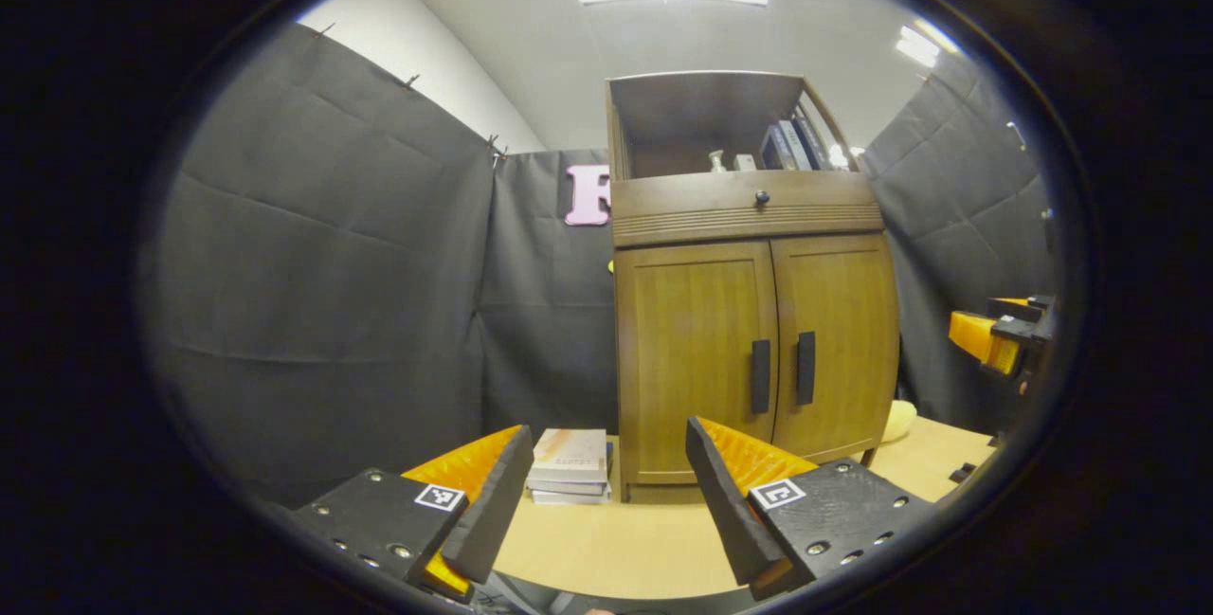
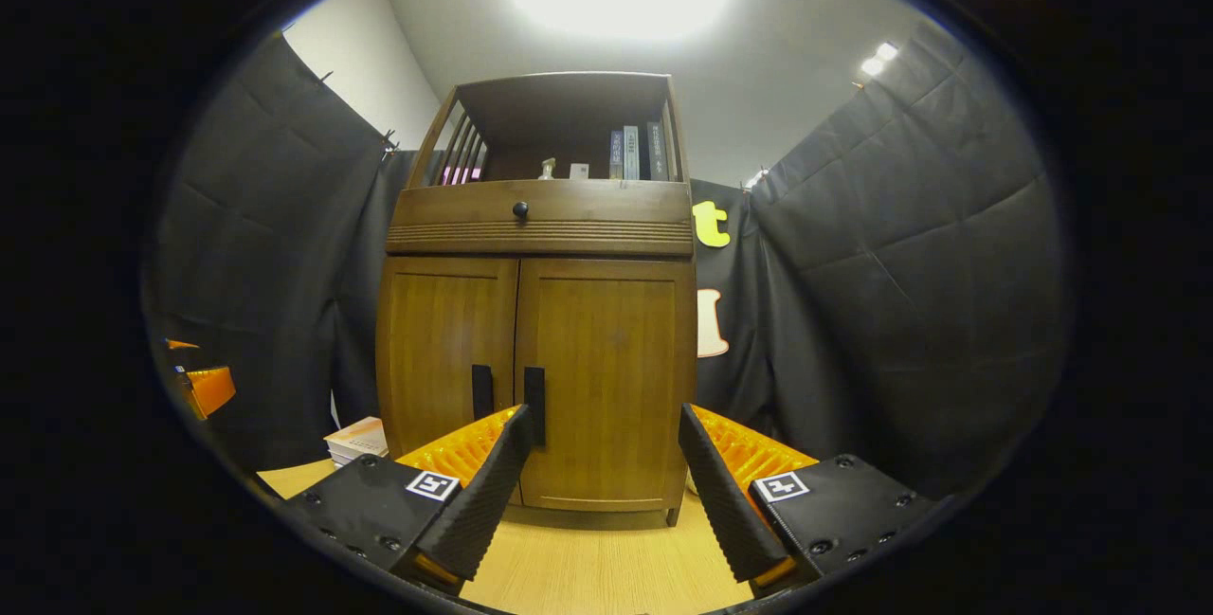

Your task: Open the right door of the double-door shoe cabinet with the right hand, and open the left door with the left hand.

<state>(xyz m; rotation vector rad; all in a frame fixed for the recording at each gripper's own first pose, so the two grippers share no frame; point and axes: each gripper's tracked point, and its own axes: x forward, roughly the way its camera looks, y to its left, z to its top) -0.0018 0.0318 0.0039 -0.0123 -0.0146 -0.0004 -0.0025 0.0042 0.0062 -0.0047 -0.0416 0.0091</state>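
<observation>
A brown wooden shoe cabinet stands on a light wooden table, both doors closed. The left door and the right door each carry a dark vertical handle by the centre seam. My left gripper is open, short of the cabinet and left of its doors. My right gripper is open, low in front of the right door, its left fingertip near that door's handle. The right gripper also shows at the far right of the left gripper view.
A stack of books lies on the table left of the cabinet. Above the doors are a drawer with a knob and an open shelf with books and small items. A yellowish object lies right of the cabinet.
</observation>
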